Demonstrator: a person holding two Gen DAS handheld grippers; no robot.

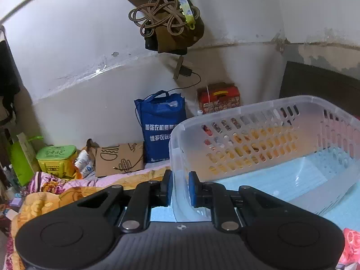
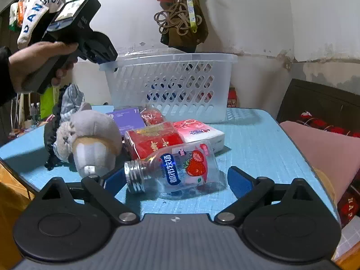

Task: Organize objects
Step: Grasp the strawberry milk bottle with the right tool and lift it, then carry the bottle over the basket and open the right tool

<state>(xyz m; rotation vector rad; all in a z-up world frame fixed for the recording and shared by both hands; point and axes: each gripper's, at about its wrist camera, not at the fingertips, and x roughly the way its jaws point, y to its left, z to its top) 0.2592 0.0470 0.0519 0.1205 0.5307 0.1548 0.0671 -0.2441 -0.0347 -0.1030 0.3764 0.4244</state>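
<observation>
My left gripper [image 1: 180, 189] is shut on the near rim of a clear plastic basket [image 1: 258, 121], one blue pad on each side of the wall; the basket looks empty. In the right wrist view the same basket [image 2: 171, 85] stands at the back of the blue table [image 2: 258, 144], with the left gripper [image 2: 105, 55] at its left rim. My right gripper [image 2: 174, 180] is open around a clear strawberry-label bottle [image 2: 177, 168] that lies on its side between the fingers.
Behind the bottle lie a red packet [image 2: 155, 141], a tissue pack [image 2: 200, 132], a purple box [image 2: 128, 117], a small red item [image 2: 153, 115] and a grey plush toy [image 2: 90, 135] with a light bulb [image 2: 90, 155]. A pink cushion [image 2: 319, 148] is at the right.
</observation>
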